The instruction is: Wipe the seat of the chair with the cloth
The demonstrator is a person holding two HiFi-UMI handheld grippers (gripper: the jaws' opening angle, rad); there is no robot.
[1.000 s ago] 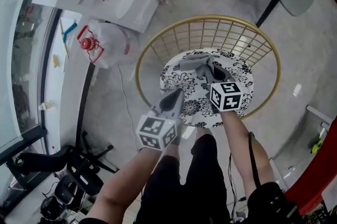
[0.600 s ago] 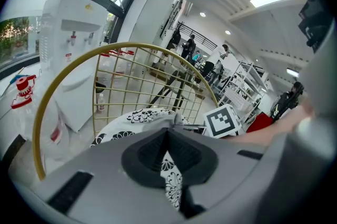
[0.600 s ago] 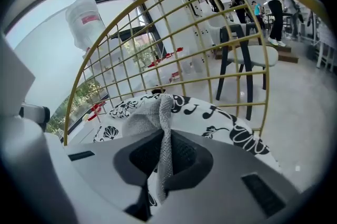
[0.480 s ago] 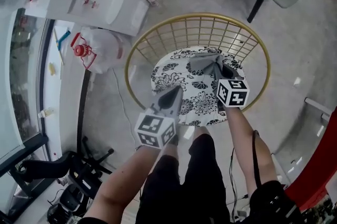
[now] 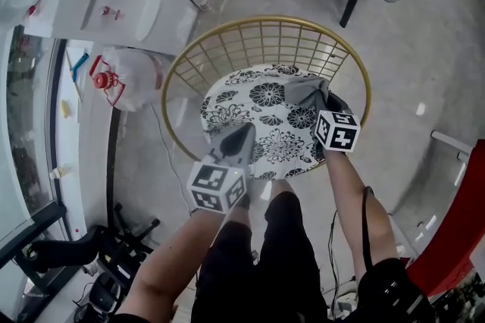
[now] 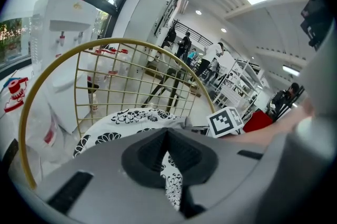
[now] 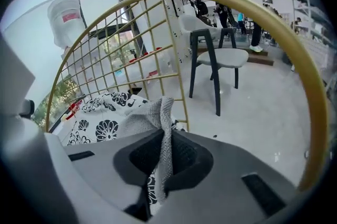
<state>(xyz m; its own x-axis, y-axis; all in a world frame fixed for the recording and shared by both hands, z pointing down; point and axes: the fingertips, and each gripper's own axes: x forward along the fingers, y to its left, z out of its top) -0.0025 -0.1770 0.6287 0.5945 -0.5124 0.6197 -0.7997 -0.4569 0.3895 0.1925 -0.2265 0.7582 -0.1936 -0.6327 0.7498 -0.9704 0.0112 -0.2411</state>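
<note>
**Now at the right edge: one pass across the seat looks finished**

Over the last second the grey cloth (image 5: 307,92) has travelled sideways. A second ago it lay bunched on the far middle of the flowered seat (image 5: 265,124). Half a second later it was right of centre, and now it lies at the seat's right edge, just inside the gold wire back (image 5: 265,20) of the chair (image 5: 176,79).

The right tongs (image 5: 324,100) carried it there. The right gripper view shows them clamped on a fold of the cloth, which stands up between the pads while the rest trails down onto the cushion.

The left tongs (image 5: 241,139) have kept their place over the near-left edge of the seat throughout. The left gripper view shows them closed to a thin slit with nothing between them, only the cushion's pattern beyond. They take no part in the wiping.

My reading is that the far strip of the seat has had one stroke from the middle out to the right. The near half and the left side show no sign of having been covered in these pictures. The cloth has also run out of seat on this side, so the next stroke probably needs to reverse towards the left or drop nearer to the person. The wire back close beside the right tongs could catch the loose cloth.
</note>
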